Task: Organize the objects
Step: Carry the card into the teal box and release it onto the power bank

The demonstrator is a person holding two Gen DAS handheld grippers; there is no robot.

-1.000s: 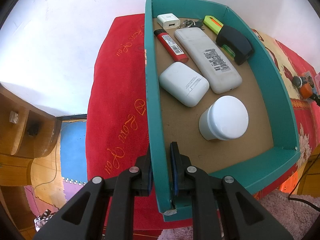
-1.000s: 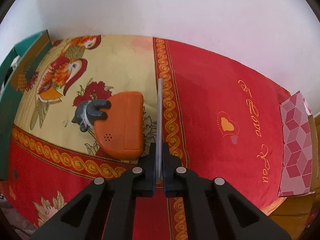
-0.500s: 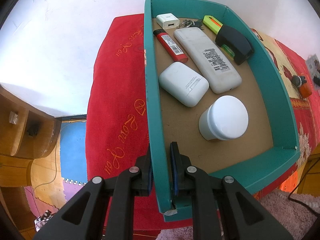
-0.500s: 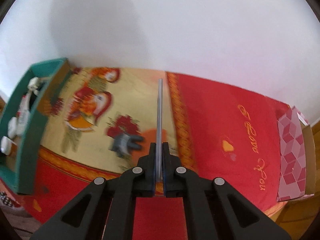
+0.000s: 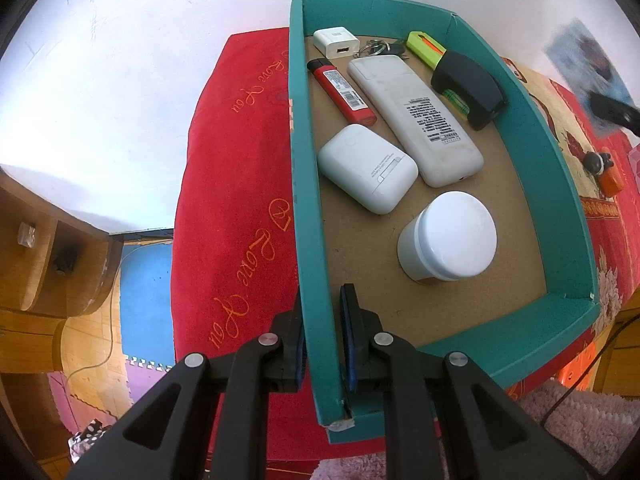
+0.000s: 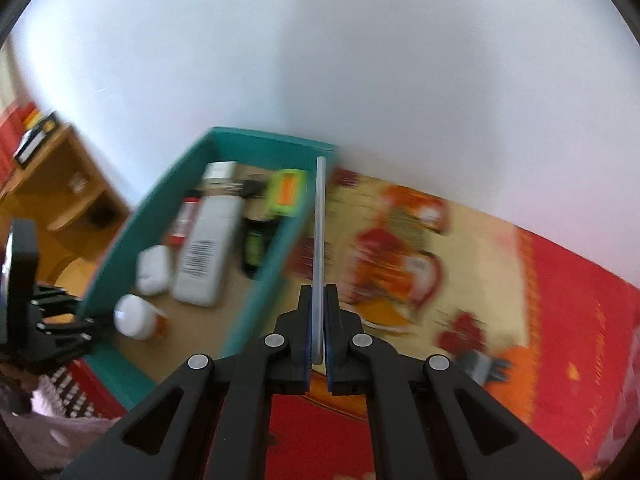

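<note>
My left gripper (image 5: 322,300) is shut on the left wall of the teal box (image 5: 540,128), which stands on a red cloth (image 5: 240,200). Inside lie a white charger (image 5: 336,42), keys (image 5: 376,46), a red lighter (image 5: 340,92), a white remote (image 5: 416,116), a white case (image 5: 366,168), a white jar (image 5: 448,236), a green highlighter (image 5: 424,48) and a black stapler (image 5: 468,88). My right gripper (image 6: 319,292) is shut on a thin card (image 6: 320,220), seen edge-on above the box's right wall (image 6: 276,264). The left wrist view shows this card (image 5: 576,60) blurred at the upper right.
An orange gadget with a grey clip (image 6: 492,364) lies on the patterned cloth to the right of the box. A wooden shelf unit (image 5: 40,260) stands at the left, over foam floor mats (image 5: 144,280). A pink rug (image 5: 580,432) lies below the table's edge. A white wall is behind.
My right gripper has swung left and upward with the card, from over the orange gadget to the box's right wall. The left gripper and the box have not moved.
</note>
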